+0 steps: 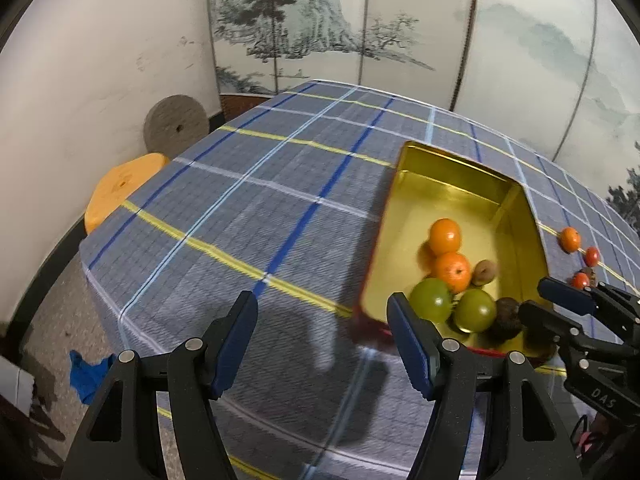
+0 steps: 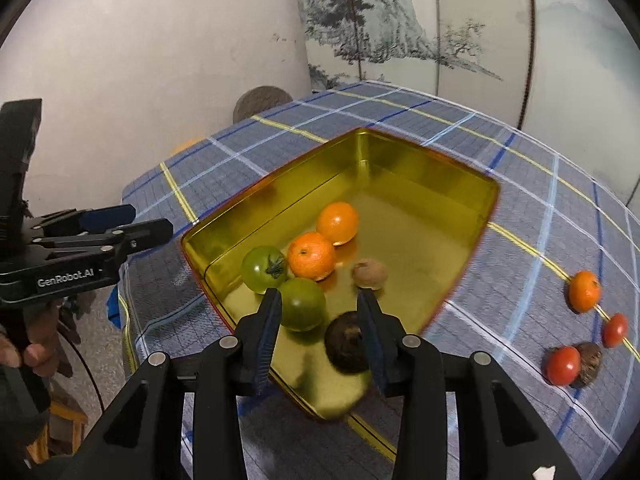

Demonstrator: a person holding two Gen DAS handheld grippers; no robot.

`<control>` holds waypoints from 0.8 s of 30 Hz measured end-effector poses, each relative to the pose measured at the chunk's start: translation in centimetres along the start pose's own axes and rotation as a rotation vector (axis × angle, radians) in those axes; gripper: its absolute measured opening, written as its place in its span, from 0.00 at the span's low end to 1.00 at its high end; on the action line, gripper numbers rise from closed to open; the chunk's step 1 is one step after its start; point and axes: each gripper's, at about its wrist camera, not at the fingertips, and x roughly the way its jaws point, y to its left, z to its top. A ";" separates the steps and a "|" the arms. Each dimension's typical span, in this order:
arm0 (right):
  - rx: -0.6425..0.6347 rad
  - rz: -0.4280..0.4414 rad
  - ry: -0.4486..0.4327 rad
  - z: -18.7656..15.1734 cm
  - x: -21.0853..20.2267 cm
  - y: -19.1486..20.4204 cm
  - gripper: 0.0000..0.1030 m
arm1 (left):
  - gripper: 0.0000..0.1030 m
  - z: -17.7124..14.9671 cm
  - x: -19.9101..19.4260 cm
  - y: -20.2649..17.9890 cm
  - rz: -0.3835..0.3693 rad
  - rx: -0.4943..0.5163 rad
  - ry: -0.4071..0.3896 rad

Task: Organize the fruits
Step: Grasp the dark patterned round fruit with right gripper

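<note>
A gold tin (image 2: 476, 216) lies on the plaid tablecloth (image 1: 240, 208). It holds two oranges (image 2: 311, 256), two green tomatoes (image 2: 302, 309), a small tan fruit (image 2: 370, 274) and a dark brown fruit (image 2: 346, 342). My right gripper (image 2: 319, 296) hangs over the tin's near corner, open. The dark fruit lies by its right finger (image 2: 370, 332), and the left finger stands clear of it. My left gripper (image 1: 322, 304) is open with nothing in it, over bare cloth left of the tin. An orange (image 2: 584, 291), two red tomatoes (image 2: 563, 365) and a brown fruit (image 2: 591, 360) lie on the cloth to the right.
An orange stool (image 1: 120, 188) and a grey round disc (image 1: 176, 124) stand past the table's left edge by the white wall. A painted folding screen (image 1: 320, 32) closes off the back. A blue cloth (image 1: 86, 376) lies on the floor. A person's hand (image 2: 36, 356) holds the left gripper.
</note>
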 end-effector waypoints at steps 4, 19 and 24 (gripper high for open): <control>0.042 -0.046 -0.023 -1.0 -2.0 -2.2 0.36 | 0.66 0.5 -0.4 -2.1 -0.037 0.036 -0.012; 0.241 -0.311 0.012 -7.0 -6.3 -15.5 0.36 | 0.66 1.2 -0.6 -12.1 -0.181 0.204 -0.002; 0.251 -0.316 0.029 -7.8 -5.3 -16.7 0.36 | 0.66 1.1 -0.3 -14.4 -0.207 0.241 0.013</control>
